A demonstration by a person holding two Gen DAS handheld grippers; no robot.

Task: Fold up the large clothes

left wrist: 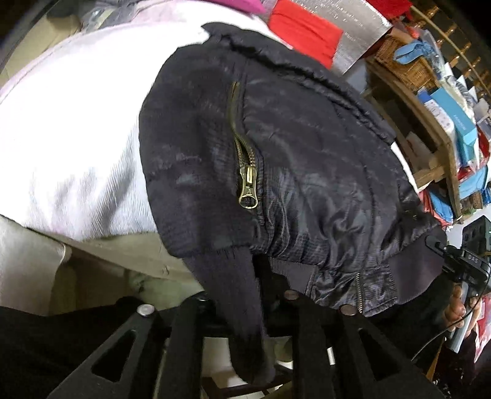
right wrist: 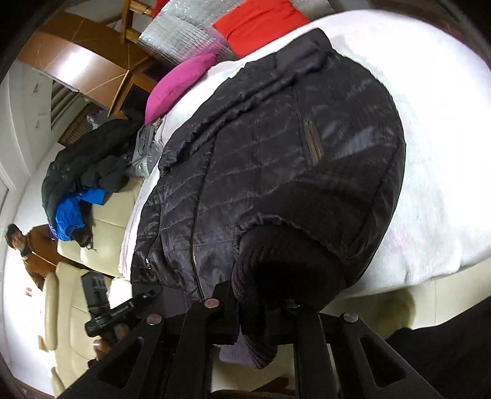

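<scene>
jacket (left wrist: 307, 159): I see it lying on the blanket (left wrist: 76, 122), cuffs toward my grippers
pillow (right wrist: 178, 83): on the blanket, behind the jacket
clothes pile (right wrist: 83, 178): on the sofa (right wrist: 110, 214), left of the jacket
shelf (left wrist: 429, 122): right of the jacket

One black quilted jacket (left wrist: 307, 159) spread on one white cover (left wrist: 76, 122); two knit cuffs, one per view, the left sleeve cuff (left wrist: 242, 310) and the right sleeve cuff (right wrist: 260, 291); two brass zips on the jacket in the left wrist view, one pocket zip (left wrist: 247, 184) and one front zip (left wrist: 358, 291); one magenta cushion (right wrist: 181, 83); one red cloth (right wrist: 260, 21); one silver foil sheet (right wrist: 178, 33); one heap of dark clothes (right wrist: 89, 175) with one blue garment (right wrist: 69, 214) in it; two tools, the left tool (left wrist: 254, 346) and the right tool (right wrist: 254, 340); one person in a brown top (right wrist: 36, 254) at the edge; boxes on one wooden shelf (left wrist: 442, 144), number cannot be told.
</scene>
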